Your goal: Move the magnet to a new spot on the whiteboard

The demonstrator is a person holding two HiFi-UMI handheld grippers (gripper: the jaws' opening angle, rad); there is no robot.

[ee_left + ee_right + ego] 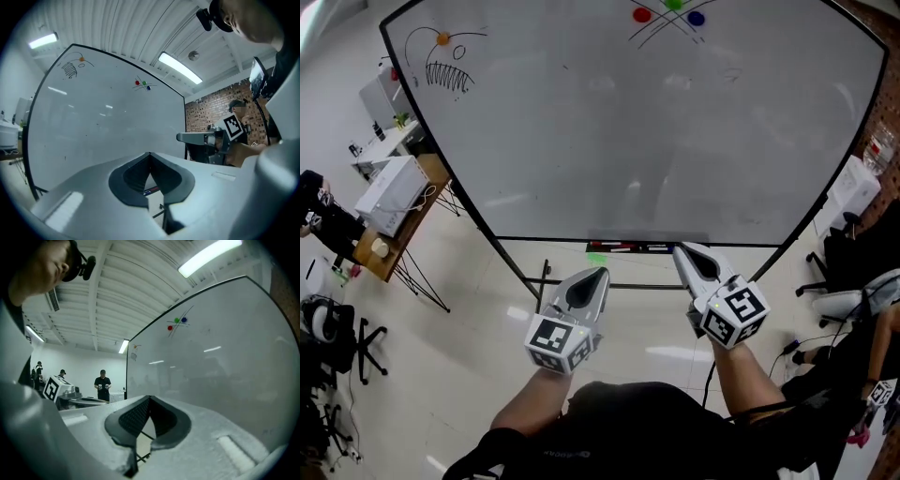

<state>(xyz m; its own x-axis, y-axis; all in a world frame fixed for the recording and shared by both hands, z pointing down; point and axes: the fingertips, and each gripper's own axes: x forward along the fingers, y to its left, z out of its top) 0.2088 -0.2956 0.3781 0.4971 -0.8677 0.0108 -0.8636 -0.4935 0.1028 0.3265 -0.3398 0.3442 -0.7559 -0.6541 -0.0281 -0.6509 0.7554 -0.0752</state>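
The whiteboard stands in front of me. Near its top edge sit a red magnet, a green magnet and a blue magnet on crossed pen lines. An orange magnet sits at the upper left by a fish drawing. My left gripper and right gripper hang low, below the board's bottom edge, far from all the magnets. Both are shut with nothing between the jaws. In the left gripper view the same red magnet shows; in the right gripper view the red magnet is high up.
A pen tray runs along the board's bottom edge. A wooden desk with a white box stands at the left, office chairs at the right. A person stands far off in the room.
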